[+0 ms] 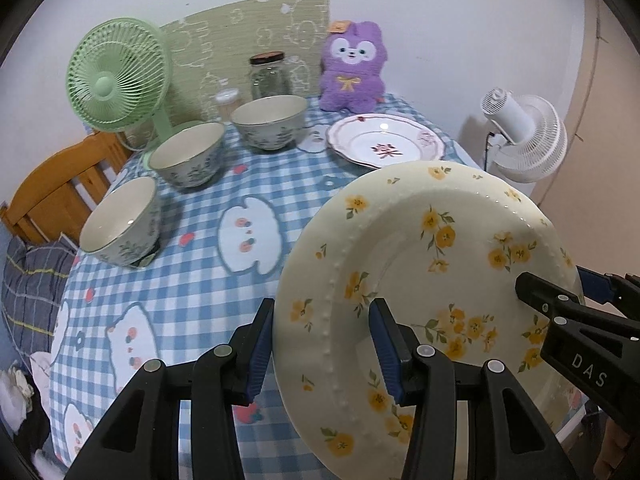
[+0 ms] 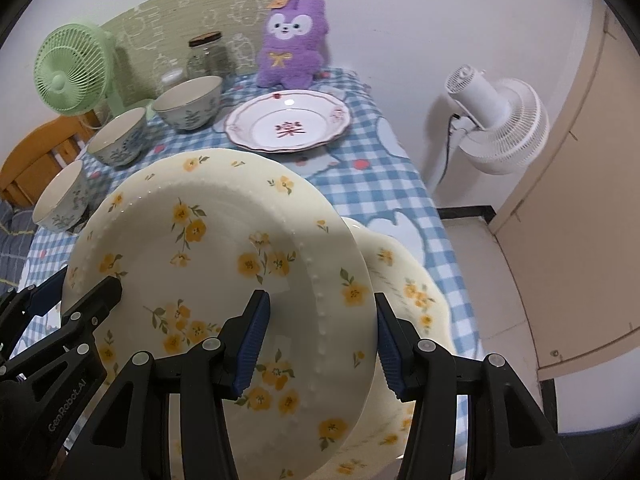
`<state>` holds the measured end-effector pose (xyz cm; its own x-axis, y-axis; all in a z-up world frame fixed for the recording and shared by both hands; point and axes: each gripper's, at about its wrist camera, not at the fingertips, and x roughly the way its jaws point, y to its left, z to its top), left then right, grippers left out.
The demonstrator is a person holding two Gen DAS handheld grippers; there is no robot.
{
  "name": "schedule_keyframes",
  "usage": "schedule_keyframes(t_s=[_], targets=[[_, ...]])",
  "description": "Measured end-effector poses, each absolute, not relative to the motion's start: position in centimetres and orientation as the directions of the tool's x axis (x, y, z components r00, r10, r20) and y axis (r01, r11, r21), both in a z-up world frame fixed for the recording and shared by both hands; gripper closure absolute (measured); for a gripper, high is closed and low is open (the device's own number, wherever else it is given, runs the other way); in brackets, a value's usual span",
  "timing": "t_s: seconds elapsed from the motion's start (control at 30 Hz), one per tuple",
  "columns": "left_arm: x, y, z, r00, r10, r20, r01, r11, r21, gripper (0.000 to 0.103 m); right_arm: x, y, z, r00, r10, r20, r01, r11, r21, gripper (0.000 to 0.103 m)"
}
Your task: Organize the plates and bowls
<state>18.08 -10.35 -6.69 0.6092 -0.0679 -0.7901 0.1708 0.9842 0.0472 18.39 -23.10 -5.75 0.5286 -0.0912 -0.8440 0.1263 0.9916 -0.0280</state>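
Note:
A cream plate with yellow flowers (image 1: pixel 420 264) (image 2: pixel 224 248) is lifted and tilted above the table. My left gripper (image 1: pixel 322 344) is shut on its left rim. My right gripper (image 2: pixel 320 340) is shut on its right rim; it also shows in the left wrist view (image 1: pixel 560 300), and the left gripper shows in the right wrist view (image 2: pixel 84 300). A second yellow-flowered plate (image 2: pixel 404 284) lies under it. A white plate with red pattern (image 1: pixel 384 142) (image 2: pixel 288 122) sits at the back. Three floral bowls stand in a row on the left (image 1: pixel 124 224) (image 1: pixel 188 156) (image 1: pixel 270 120).
The table has a blue checked cloth (image 1: pixel 208 208). A green fan (image 1: pixel 116 76), a glass jar (image 1: pixel 269 74) and a purple plush toy (image 1: pixel 354 68) stand at the back. A white fan (image 2: pixel 496 116) stands on the floor right of the table.

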Motion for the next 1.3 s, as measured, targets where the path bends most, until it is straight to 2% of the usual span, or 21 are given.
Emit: schedule_keyframes(t_s=[0.67,1.3], targets=[[18.4,-15.9,-8.9,0.551,-0.125,-0.825,0.278,0.960,0.040,0.056,16.8,-28.5,-7.6,0.483,-0.143,-0.864,0.233,0.972,-0.031,0.049],[20.0,-16.4,-10.8,0.523,-0.125,-0.843,0.300,0.953,0.044,0.055,17.9,-29.1,-9.5,0.444,-0.151,-0.883,0.268,0.963,-0.030,0.050]])
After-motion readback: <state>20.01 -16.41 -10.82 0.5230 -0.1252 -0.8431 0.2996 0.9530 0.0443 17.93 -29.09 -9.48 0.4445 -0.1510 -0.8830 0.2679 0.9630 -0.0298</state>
